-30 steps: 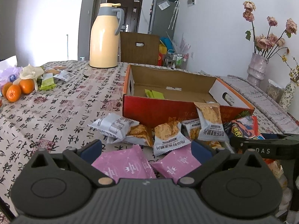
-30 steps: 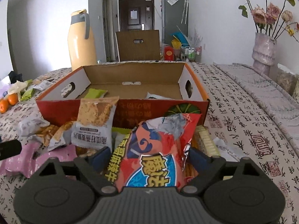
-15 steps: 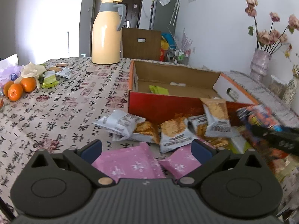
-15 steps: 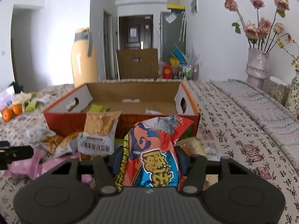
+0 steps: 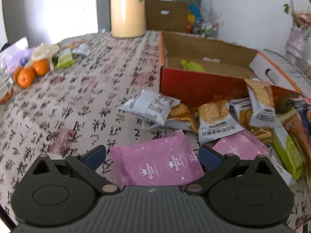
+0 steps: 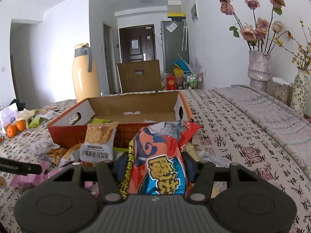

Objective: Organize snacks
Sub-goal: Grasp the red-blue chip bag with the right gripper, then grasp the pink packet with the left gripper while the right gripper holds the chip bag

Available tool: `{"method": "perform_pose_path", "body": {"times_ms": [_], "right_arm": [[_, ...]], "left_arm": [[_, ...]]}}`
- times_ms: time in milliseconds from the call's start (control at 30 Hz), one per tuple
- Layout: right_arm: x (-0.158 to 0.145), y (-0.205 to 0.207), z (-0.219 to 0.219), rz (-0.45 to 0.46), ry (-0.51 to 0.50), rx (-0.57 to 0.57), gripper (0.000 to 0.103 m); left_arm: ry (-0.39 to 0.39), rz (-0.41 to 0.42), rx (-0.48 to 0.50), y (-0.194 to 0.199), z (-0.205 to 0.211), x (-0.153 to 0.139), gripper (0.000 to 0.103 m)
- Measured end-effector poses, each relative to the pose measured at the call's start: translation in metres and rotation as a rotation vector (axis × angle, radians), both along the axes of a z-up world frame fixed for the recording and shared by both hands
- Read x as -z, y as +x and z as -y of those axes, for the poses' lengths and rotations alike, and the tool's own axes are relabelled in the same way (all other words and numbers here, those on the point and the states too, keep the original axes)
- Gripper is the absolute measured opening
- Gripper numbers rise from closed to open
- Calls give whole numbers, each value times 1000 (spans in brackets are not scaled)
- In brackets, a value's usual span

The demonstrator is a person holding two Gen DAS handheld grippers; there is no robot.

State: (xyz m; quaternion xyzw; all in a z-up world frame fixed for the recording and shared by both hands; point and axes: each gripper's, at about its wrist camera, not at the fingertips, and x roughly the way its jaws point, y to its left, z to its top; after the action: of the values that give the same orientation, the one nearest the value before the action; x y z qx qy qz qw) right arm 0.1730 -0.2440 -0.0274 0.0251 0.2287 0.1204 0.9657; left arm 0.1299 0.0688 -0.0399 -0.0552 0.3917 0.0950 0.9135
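Observation:
An open red cardboard box (image 5: 196,85) (image 6: 64,130) lies on the patterned tablecloth with a green packet (image 5: 191,66) inside. Several snack packets are piled against its front: a white one (image 5: 149,106), orange cracker packets (image 5: 215,118) (image 6: 100,142) and two pink packets (image 5: 157,165) (image 5: 241,147). My left gripper (image 5: 152,155) is open, its blue fingertips either side of the near pink packet, pads not pressing. My right gripper (image 6: 154,167) is shut on a red-and-blue snack bag (image 6: 159,159), lifted in front of the box.
A cream thermos (image 5: 127,9) (image 6: 84,77) stands behind the box. Oranges (image 5: 31,71) and wrappers lie at the far left. Flower vases (image 6: 259,68) stand on the right, beside a folded grey cloth (image 6: 272,110). A brown cardboard panel (image 6: 140,76) is behind the table.
My right gripper closed on the red-and-blue bag and lifted it. My left gripper tilted downward and moved over the pink packet, which now lies between its fingers.

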Motion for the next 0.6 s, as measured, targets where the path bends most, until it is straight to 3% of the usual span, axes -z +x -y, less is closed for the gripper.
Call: {"method": "perform_pose_path", "body": {"times_ms": [300,600], "right_arm": [[5,-1,6,-12,14,3,56],[7,-4,8,-14,25,1,57]], "left_arm": [[2,-70,-66,16,2,1,103],[-9,-68,-98,14,-4,-2,103]]}}
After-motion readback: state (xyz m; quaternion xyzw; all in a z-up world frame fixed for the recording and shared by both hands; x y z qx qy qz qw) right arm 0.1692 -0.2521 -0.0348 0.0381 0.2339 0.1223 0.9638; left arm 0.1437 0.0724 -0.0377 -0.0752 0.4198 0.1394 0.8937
